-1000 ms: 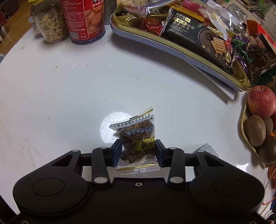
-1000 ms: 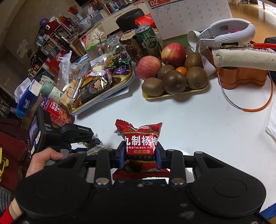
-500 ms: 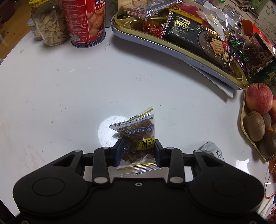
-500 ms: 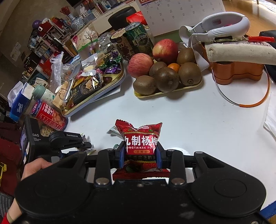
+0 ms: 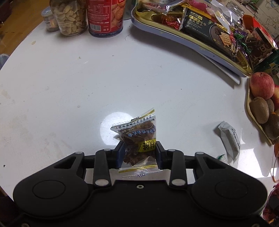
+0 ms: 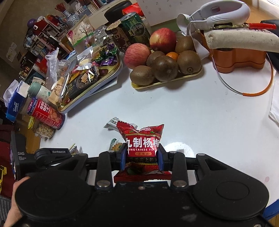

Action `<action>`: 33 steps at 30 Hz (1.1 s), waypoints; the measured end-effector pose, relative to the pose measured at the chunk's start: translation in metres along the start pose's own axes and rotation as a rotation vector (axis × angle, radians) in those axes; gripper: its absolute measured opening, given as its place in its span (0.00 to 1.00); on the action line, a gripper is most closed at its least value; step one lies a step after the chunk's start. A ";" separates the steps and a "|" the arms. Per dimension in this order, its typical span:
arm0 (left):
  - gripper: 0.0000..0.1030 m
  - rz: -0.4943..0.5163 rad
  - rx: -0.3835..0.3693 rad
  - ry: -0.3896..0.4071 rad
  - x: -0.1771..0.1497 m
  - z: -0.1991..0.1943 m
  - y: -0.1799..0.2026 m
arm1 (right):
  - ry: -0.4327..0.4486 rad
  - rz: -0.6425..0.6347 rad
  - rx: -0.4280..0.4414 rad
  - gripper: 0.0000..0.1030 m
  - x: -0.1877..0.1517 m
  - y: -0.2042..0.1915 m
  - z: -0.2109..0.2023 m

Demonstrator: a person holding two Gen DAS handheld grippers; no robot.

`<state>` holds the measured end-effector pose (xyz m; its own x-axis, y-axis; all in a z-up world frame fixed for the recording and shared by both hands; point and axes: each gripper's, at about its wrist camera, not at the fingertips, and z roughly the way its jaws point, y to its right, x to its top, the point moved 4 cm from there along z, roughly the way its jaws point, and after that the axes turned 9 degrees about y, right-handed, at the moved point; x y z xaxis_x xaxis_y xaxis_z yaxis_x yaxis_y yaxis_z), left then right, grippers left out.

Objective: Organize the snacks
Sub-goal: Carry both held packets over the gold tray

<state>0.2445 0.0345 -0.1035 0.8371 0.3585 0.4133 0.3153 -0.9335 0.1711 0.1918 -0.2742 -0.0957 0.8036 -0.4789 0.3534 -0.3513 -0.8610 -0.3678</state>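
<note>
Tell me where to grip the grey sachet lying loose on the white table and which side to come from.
Take the grey sachet across its narrow width at mid-length, coming straight down from above. It lies flat on the white table with its long axis running roughly towards the camera, so the long edges are probably the closest pair to pinch. Both grippers are already holding packets.

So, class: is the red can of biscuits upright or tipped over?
Upright. The red can stands on its base on the white table, beside the peanut jar.

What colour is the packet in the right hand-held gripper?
Red packet with white lettering, strawberry-patterned; clearest in the right wrist view, between the right hand-held gripper pads.
</note>
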 end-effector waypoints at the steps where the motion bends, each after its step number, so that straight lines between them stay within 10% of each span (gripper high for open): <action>1: 0.42 0.003 0.002 0.004 -0.001 -0.003 -0.004 | -0.002 0.003 -0.004 0.35 -0.001 0.001 0.001; 33: 0.43 0.294 -0.085 0.218 -0.042 -0.113 0.002 | 0.066 -0.099 0.010 0.35 -0.036 -0.013 -0.041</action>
<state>0.1591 0.0192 -0.0191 0.7683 0.0784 0.6353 0.0300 -0.9958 0.0866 0.1475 -0.2532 -0.0683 0.8008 -0.4023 0.4438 -0.2670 -0.9029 -0.3368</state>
